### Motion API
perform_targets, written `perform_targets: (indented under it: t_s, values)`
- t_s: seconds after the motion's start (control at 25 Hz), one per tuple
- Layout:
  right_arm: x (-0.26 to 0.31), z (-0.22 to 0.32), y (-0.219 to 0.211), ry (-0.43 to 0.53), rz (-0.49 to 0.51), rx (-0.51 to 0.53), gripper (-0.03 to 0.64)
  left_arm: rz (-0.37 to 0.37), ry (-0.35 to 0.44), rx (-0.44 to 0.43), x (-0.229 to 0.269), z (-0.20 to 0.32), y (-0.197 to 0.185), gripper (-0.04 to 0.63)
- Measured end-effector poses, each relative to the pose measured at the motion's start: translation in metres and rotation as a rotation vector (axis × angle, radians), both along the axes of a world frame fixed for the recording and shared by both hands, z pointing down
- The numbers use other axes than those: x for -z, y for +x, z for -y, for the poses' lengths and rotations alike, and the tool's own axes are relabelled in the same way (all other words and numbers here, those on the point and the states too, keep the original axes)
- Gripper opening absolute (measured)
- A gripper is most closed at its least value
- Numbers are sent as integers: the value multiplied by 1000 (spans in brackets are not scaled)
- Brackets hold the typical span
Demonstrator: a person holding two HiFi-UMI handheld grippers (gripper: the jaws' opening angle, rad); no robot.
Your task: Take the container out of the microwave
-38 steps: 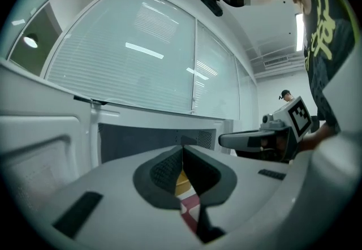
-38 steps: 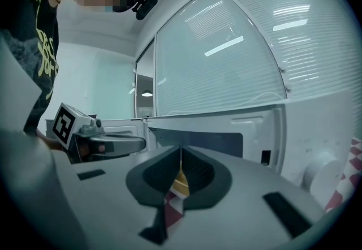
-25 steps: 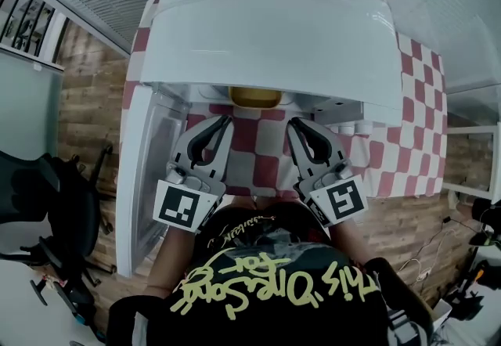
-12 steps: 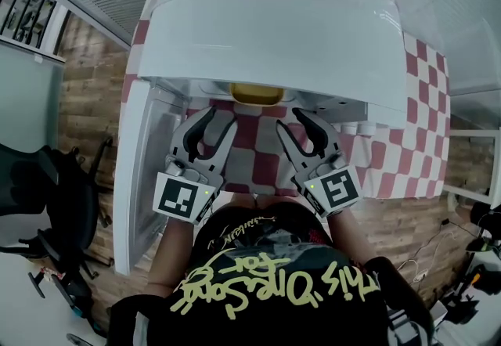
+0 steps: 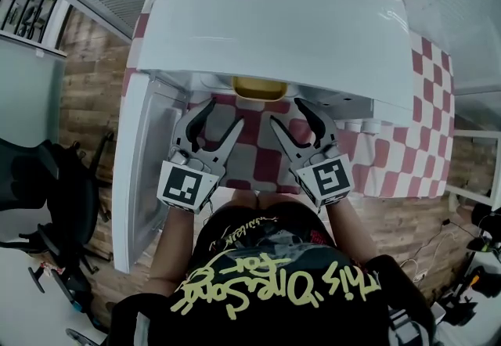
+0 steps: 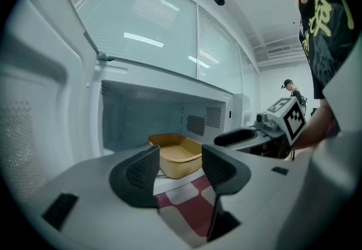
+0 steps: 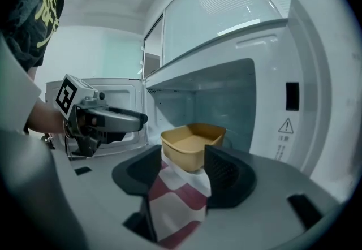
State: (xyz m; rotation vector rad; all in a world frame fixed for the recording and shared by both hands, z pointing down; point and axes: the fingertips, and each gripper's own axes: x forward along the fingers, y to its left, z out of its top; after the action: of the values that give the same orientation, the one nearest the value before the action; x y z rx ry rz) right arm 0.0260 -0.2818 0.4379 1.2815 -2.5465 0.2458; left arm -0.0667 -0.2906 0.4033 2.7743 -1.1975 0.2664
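Closest, the left tool (image 5: 223, 116) and the right tool (image 5: 288, 113) hang side by side above the front edge of the red-and-white checked counter (image 5: 264, 160). Both tools' jaws are opening, and nothing is between them. Past them stands the big white microwave (image 5: 274, 23). Its door (image 5: 145, 172) is wide open toward the counter's left edge. The small yellow plastic container (image 5: 258, 88) sits inside the microwave, near the open front.
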Motion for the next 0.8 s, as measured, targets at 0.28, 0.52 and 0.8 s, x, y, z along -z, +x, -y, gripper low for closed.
perform_targets:
  t_s: [0.28,0.52,0.8]
  values:
    - [-11,13,-4,-2,7,-21,236,53,-18,-22,-17,8,5,239]
    - [-20,22,-4,-10,-5,-29,239,70,-49,-16,-36,16,4,242]
    - [-29,28,-8,-23,-19,-2,244,70,-81,-51,-52,19,13,262]
